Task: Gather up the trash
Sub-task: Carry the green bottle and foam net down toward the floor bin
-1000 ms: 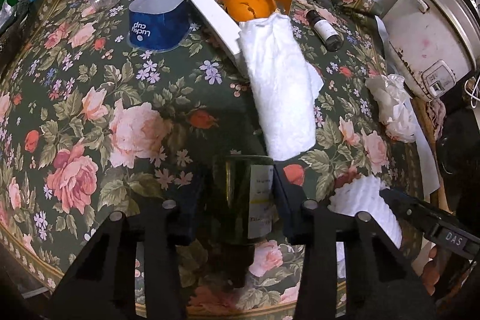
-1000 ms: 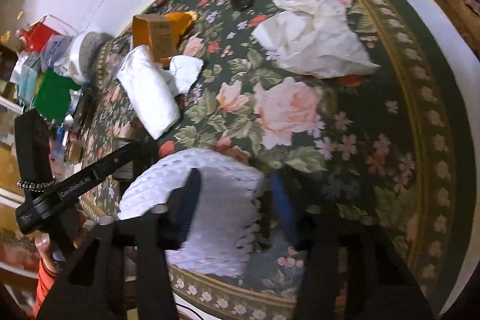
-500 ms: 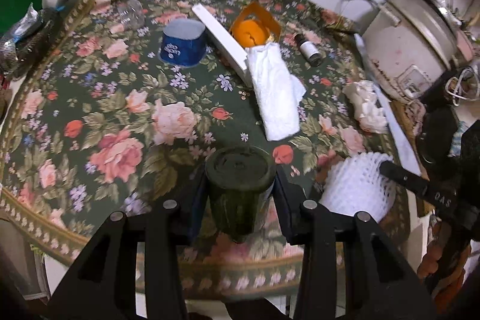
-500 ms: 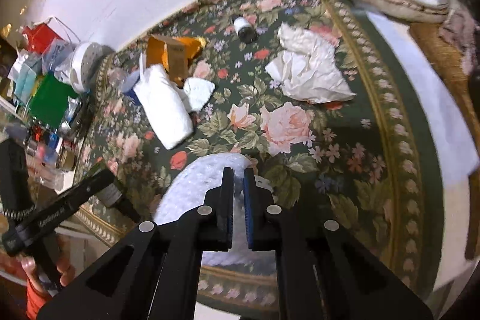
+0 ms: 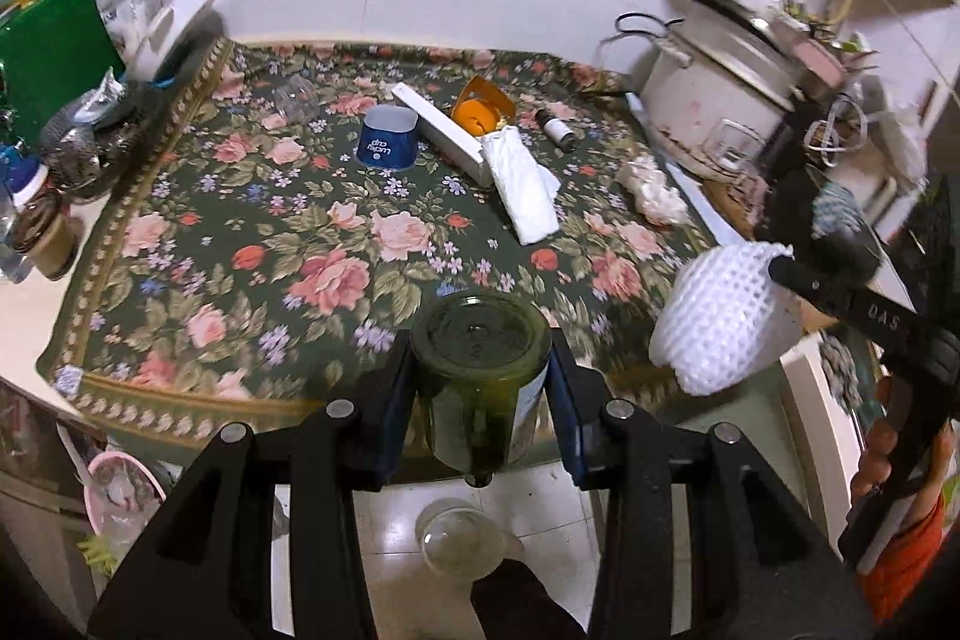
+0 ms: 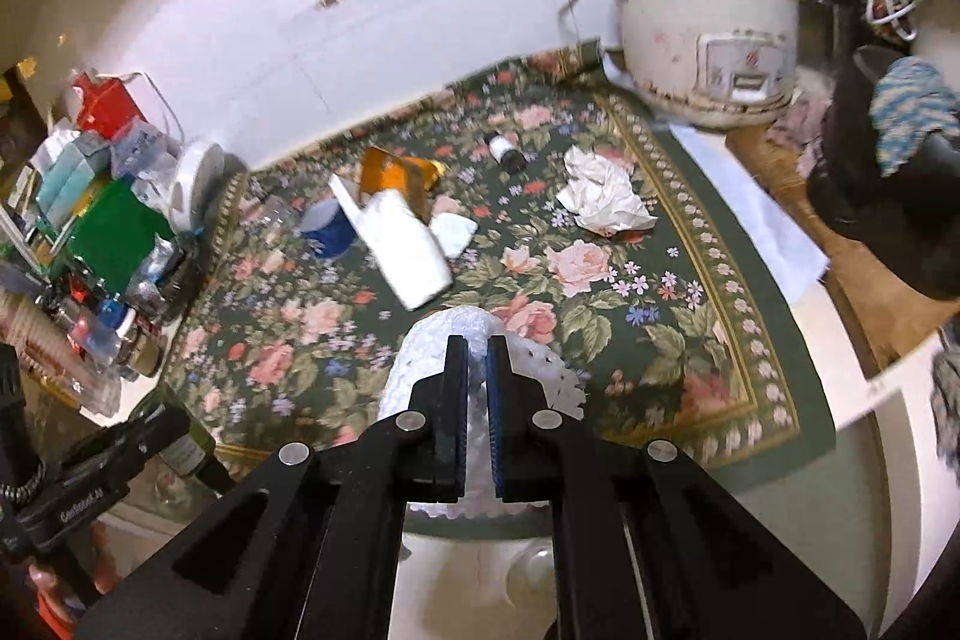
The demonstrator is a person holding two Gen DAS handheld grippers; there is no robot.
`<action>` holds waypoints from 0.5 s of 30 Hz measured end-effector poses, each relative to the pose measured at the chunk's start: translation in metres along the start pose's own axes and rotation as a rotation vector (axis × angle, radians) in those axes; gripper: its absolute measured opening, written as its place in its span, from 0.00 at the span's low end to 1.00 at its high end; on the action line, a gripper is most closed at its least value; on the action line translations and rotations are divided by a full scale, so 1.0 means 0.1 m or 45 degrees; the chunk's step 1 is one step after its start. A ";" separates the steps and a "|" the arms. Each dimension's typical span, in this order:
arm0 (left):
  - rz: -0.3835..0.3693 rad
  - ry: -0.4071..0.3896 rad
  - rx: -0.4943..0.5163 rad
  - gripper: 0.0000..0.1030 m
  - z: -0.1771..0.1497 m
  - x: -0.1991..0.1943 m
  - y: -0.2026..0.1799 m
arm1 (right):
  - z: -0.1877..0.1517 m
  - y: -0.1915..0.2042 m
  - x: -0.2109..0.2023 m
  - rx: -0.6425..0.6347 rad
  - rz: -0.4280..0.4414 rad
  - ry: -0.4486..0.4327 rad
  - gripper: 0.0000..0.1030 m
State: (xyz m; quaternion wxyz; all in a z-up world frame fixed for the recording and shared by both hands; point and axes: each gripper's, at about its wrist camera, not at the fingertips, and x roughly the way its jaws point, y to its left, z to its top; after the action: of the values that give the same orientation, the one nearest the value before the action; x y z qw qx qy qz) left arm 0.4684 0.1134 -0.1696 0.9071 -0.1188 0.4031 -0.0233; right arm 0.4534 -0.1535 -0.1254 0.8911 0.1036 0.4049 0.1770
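- The left tongs [image 5: 480, 388] are clamping a dark green glass bottle [image 5: 483, 370] by its body, its base facing the camera and its neck pointing down, out past the near edge of the bench [image 5: 36, 304] and clear of the green floral cloth [image 5: 252, 244] that is covering it.
- Along the left edge of the bench, a green board [image 5: 48, 52] and a cluster of jars and wrapped packets are crowding together.
- Near the far edge, a blue paper cup [image 5: 387, 142] is lying beside a long white flat box [image 5: 441, 136], which is leaning against an orange carton [image 5: 480, 112].
- A folded white paper towel [image 5: 525, 187] is lying just in front of the carton, pointing toward the near edge.
- A small dark vial with a white cap [image 5: 555, 130] is lying just right of the carton.
- A crumpled white tissue [image 6: 606, 196] is sitting toward the far right corner of the cloth.
- The right tongs [image 6: 477, 358] are pinching together on a white foam fruit net [image 6: 480, 382], holding it in the air over the near right corner of the bench.
- A white rice cooker [image 6: 702, 34] is standing at the far right corner, off the cloth.
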 end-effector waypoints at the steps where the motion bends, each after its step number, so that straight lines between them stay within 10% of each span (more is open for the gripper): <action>1: -0.006 -0.005 0.007 0.39 -0.05 -0.06 0.01 | -0.07 0.06 -0.09 0.005 0.001 -0.017 0.05; 15: -0.030 0.094 0.048 0.40 -0.89 -0.45 0.04 | -0.97 0.22 -0.52 0.065 0.016 0.056 0.05</action>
State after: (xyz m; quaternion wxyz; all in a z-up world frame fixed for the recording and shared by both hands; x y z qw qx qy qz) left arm 0.3720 0.1055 -0.1956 0.8933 -0.1057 0.4344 -0.0460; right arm 0.3435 -0.1502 -0.1455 0.8778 0.1250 0.4283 0.1743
